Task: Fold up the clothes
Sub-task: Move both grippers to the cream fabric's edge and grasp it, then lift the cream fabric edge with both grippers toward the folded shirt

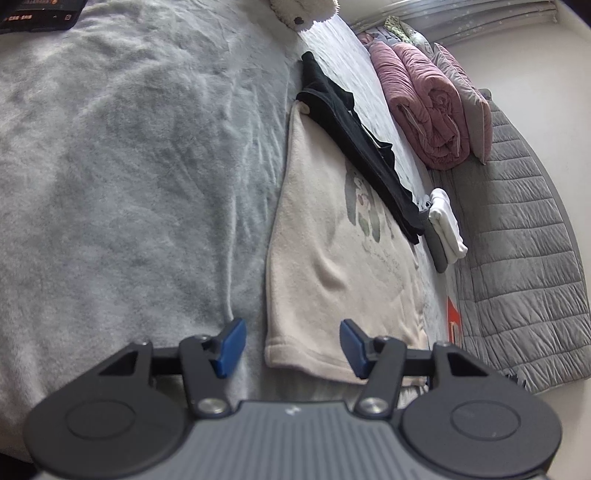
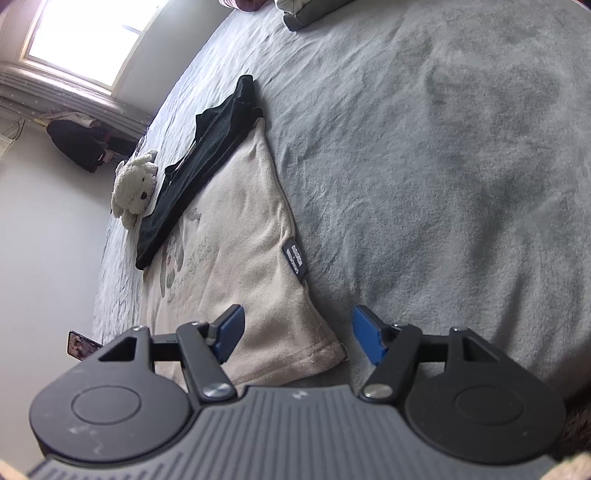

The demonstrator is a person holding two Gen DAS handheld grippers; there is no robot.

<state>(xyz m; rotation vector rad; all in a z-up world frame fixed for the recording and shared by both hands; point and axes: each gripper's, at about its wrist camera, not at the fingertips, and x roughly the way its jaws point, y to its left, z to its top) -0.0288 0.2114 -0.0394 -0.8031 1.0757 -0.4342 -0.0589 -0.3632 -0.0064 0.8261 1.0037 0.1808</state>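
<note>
A cream fleece garment [image 1: 332, 266] with a faded print lies flat on the grey blanket [image 1: 129, 184]. A black garment [image 1: 354, 140] lies stretched along its far edge. My left gripper [image 1: 291, 347] hovers low over one near corner of the cream garment, and the hem lies between its blue pads [image 1: 231, 345], which do not press on it. In the right wrist view the cream garment [image 2: 236, 258] shows a dark label at its edge, with the black garment [image 2: 199, 162] beyond. My right gripper [image 2: 300, 338] is open around the other near corner.
A rolled pink quilt [image 1: 424, 110], a small folded white cloth [image 1: 447, 225] and a grey quilted pad [image 1: 517, 240] line the bed's right side. A white plush dog [image 2: 135, 186] and a phone [image 2: 79, 345] lie at the bed's left side. A dark box [image 1: 37, 14] sits far left.
</note>
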